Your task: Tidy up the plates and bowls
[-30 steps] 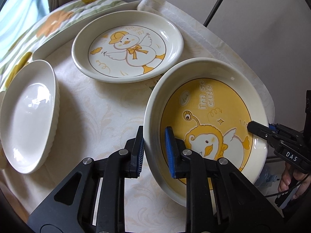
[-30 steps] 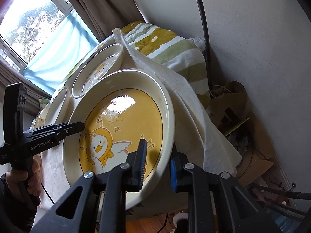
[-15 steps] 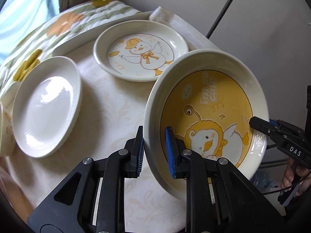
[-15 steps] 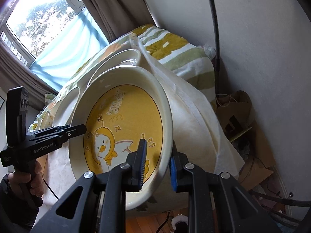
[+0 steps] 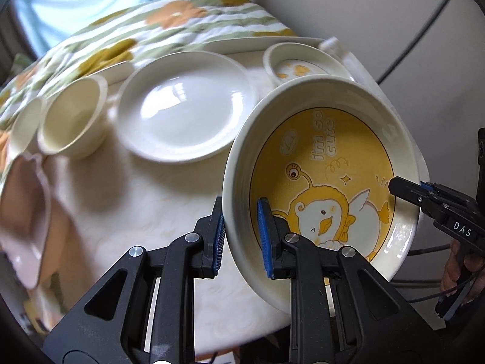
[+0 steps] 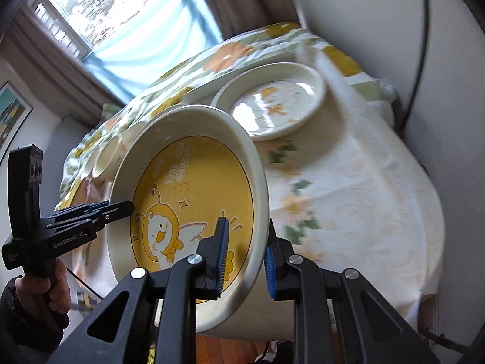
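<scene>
Both claws hold the same dish. The left claw [image 5: 239,236] pinches the near rim of the yellow plate [image 5: 327,182], one blue pad outside the wall and one inside; the right claw [image 6: 245,254] clamps the opposite rim the same way. The plate hangs tilted between them, clear of the worktop [image 5: 145,200], its yellow well facing the cameras.

Printed in the well is a cartoon duck in a yellow hood, with the words "I'm so cute" above it. From the left claw's view the other tool's arm reads "DAS"; from the right claw's view the left tool reads "GenRobot.AI".

Beyond the left claw, straight ahead, lies a plain white plate [image 5: 185,115] flat on the pale cloth. Left of that stands a cream bowl [image 5: 72,118], with a second, blurred bowl [image 5: 25,127] beside it and a pinkish dish [image 5: 27,221] nearer the edge. Farther off, past the held plate's top rim, sits a duck-print plate [image 6: 275,103]. A flowered quilt [image 5: 169,27] lies behind everything. A hand [image 6: 42,288] grips the left tool's handle.
</scene>
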Tool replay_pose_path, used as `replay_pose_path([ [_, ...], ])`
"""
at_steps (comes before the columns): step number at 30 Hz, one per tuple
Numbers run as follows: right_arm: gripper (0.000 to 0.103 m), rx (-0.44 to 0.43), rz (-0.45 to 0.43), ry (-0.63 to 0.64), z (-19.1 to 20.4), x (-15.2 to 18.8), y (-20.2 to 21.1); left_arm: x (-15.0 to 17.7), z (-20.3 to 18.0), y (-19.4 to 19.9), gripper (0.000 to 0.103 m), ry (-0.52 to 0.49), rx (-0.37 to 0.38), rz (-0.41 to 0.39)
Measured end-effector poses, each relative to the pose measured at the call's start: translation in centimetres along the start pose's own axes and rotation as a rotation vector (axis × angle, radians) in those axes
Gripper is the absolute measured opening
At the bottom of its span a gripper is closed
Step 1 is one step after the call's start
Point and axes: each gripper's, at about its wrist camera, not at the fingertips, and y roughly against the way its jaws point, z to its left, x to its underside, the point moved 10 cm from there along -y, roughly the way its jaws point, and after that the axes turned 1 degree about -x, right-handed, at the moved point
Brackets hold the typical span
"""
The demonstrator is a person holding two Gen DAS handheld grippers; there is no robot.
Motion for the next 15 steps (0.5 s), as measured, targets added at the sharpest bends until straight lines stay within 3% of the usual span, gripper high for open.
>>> replay_pose_path([
  [8, 0.02, -0.138, 0.126, 0.196, 8.9, 1.1, -3.9, 6.3, 8.3, 4.4, 0.018, 0.213, -0.118, -0.009],
  [15, 0.02, -0.2, 0.246, 0.278, 14.2, 3.9, -8.6, 10.6, 14.9, 5.0, 0.018, 0.36, -0.164, 0.021],
])
